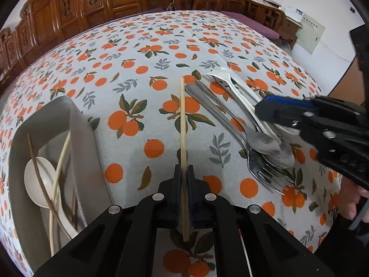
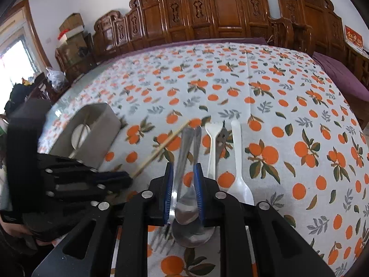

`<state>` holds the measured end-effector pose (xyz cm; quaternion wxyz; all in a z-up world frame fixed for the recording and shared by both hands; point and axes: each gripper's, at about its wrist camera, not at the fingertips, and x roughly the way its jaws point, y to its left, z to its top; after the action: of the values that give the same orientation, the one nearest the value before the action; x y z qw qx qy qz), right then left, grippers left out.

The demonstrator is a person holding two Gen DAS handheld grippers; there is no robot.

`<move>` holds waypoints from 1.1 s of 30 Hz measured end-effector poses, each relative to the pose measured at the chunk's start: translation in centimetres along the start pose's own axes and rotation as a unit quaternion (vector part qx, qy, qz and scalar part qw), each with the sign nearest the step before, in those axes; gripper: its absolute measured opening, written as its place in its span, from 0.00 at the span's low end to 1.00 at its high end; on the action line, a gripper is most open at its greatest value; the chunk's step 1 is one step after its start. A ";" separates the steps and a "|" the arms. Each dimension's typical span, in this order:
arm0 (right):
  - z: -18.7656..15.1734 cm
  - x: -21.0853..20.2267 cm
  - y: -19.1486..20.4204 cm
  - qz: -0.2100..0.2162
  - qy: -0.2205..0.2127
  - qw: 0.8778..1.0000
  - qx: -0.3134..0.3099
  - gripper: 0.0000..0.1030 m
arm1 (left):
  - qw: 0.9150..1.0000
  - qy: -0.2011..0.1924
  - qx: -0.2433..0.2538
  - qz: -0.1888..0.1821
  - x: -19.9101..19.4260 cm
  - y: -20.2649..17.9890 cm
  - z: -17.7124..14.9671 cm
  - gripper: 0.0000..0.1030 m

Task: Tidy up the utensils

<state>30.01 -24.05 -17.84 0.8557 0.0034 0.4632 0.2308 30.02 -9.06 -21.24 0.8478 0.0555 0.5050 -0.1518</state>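
My left gripper [image 1: 183, 173] is shut on a pale wooden chopstick [image 1: 182, 120] that runs straight away from me over the orange-print tablecloth [image 1: 143, 73]. In the right wrist view this chopstick [image 2: 161, 149] slants up from the left gripper [image 2: 128, 179]. My right gripper [image 2: 183, 175] hovers with its blue pads a little apart. Two metal spoons [image 2: 186, 210] and a fork [image 2: 161, 237] lie below it, their handles showing through the gap. In the left wrist view the right gripper [image 1: 260, 110] hangs above the spoons [image 1: 263, 143] and fork [image 1: 272, 175], which rest on the cloth.
A grey utensil holder [image 1: 76, 120] stands at the left with a white spoon [image 1: 37, 180] and thin chopsticks inside; it also shows as the holder [image 2: 103, 124]. Two white plastic spoons [image 2: 237, 152] lie right of the metal ones. Carved wooden chairs [image 2: 221, 16] line the far table edge.
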 end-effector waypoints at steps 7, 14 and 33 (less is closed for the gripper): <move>-1.2 0.4 0.7 -0.005 0.019 1.000 -0.022 0.20 | 0.999 -0.028 -0.006 -0.019 -2.6 0.7 -0.4 0.04; -2.3 0.6 2.0 -0.020 0.033 0.998 -0.055 0.36 | 0.998 -0.061 -0.007 -0.030 -5.7 1.0 -0.8 0.04; -2.6 1.3 0.0 -0.008 0.050 0.999 -0.015 0.23 | 0.996 -0.083 -0.009 -0.035 -7.7 1.3 -1.3 0.04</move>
<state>28.58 -24.09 -20.31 0.8335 -0.0245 0.5015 0.2304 25.88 -5.97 -15.22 0.8814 0.0171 0.4362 -0.1806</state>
